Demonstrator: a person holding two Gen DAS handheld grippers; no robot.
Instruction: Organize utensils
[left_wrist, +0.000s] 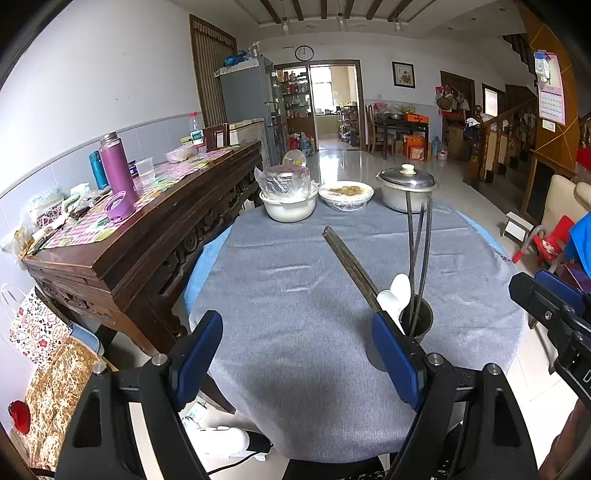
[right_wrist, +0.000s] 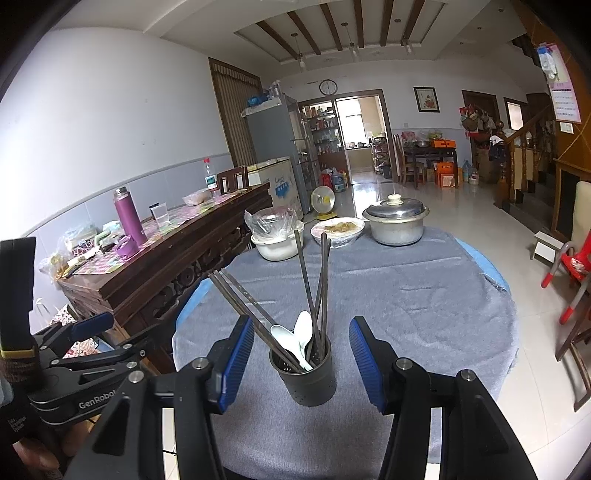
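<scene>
Both grippers, left gripper (left_wrist: 295, 354) and right gripper (right_wrist: 301, 360), gape wide, empty. Utensil holder (right_wrist: 304, 376) with chopsticks (right_wrist: 314, 288) and spoons (right_wrist: 295, 338) stands on grey tablecloth (right_wrist: 406, 302); tiled dining room behind.

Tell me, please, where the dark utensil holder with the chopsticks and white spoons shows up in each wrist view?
Left wrist view: the utensil holder sits lower right, partly hidden behind the left gripper's right finger.
Right wrist view: the utensil holder stands low at centre, between the open fingers of the right gripper.
Shared landmark: the lidded metal pot at the table's far edge.
</scene>
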